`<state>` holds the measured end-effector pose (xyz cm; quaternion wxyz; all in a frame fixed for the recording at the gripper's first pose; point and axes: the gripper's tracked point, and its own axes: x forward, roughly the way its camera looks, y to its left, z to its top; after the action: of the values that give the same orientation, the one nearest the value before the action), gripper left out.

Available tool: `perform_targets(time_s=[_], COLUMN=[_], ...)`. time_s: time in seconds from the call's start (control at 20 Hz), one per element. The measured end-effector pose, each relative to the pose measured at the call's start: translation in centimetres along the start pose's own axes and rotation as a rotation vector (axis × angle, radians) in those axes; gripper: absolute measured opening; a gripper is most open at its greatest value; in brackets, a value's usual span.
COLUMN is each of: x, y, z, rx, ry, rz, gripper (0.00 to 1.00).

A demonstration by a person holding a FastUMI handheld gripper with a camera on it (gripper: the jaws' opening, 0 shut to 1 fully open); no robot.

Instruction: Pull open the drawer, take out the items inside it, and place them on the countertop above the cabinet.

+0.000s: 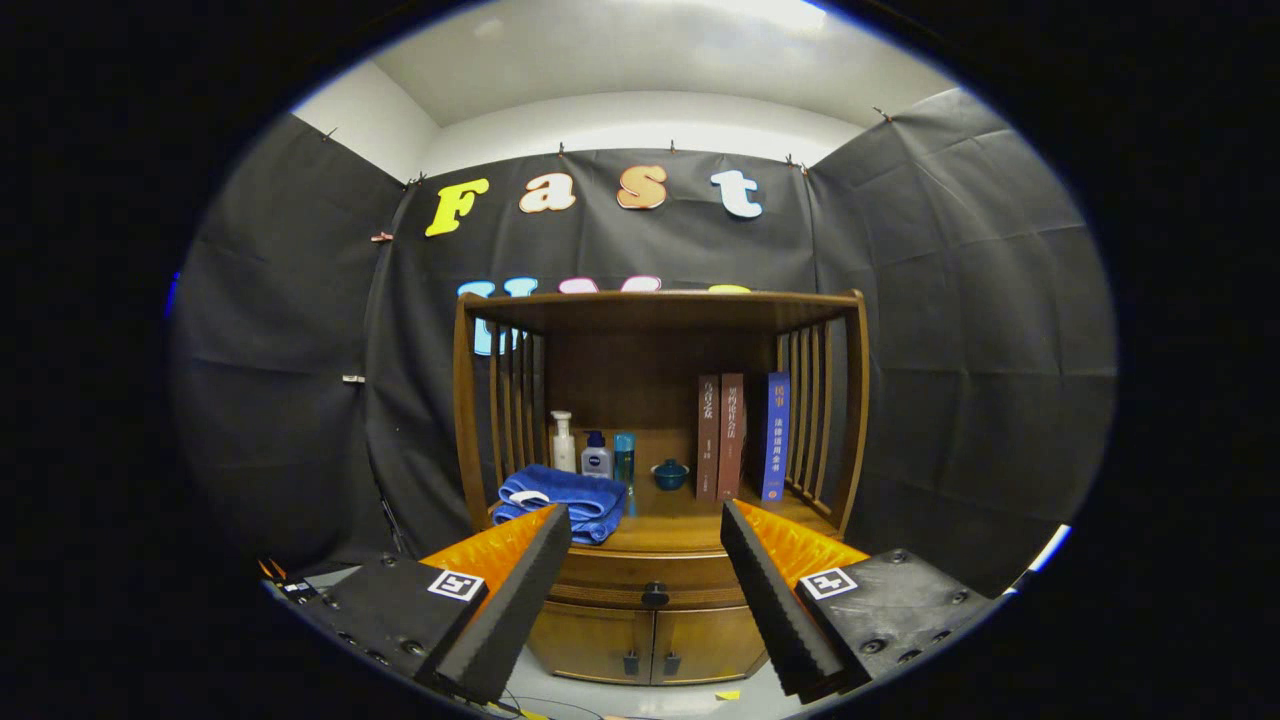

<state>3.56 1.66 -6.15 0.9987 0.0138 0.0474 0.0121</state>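
A wooden cabinet (pixel 655 640) stands beyond my fingers, with a slatted shelf frame on top. Its drawer (pixel 650 578) is closed, with a small dark knob (pixel 655 596) at the middle of its front. The countertop (pixel 680 525) lies just above the drawer. My gripper (pixel 646 525) is open, its two black ribbed pads (pixel 510 610) wide apart with nothing between them. The knob sits between and beyond the fingers, some way off. What the drawer holds is hidden.
On the countertop lie a folded blue towel (pixel 560 500), a white pump bottle (pixel 563 443), a small blue-capped bottle (pixel 597 455), a teal tube (pixel 624 460), a small teal lidded bowl (pixel 670 474) and three upright books (pixel 740 437). Two lower doors (pixel 600 640) sit below the drawer.
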Motion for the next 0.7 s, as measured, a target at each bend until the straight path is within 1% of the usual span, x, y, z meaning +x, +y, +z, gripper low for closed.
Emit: perform_targets(time_s=[0.35,0.5,0.7], x=[5.4,7.8,10.3], y=[-0.1,-0.2,-0.5], z=[-7.4,-11.1,-14.7], rx=[-0.037,-0.024,0.008], ry=[0.118,0.18,0.244], rz=[-0.006,-0.006,-0.014], gripper=[0.99,0.99,0.99])
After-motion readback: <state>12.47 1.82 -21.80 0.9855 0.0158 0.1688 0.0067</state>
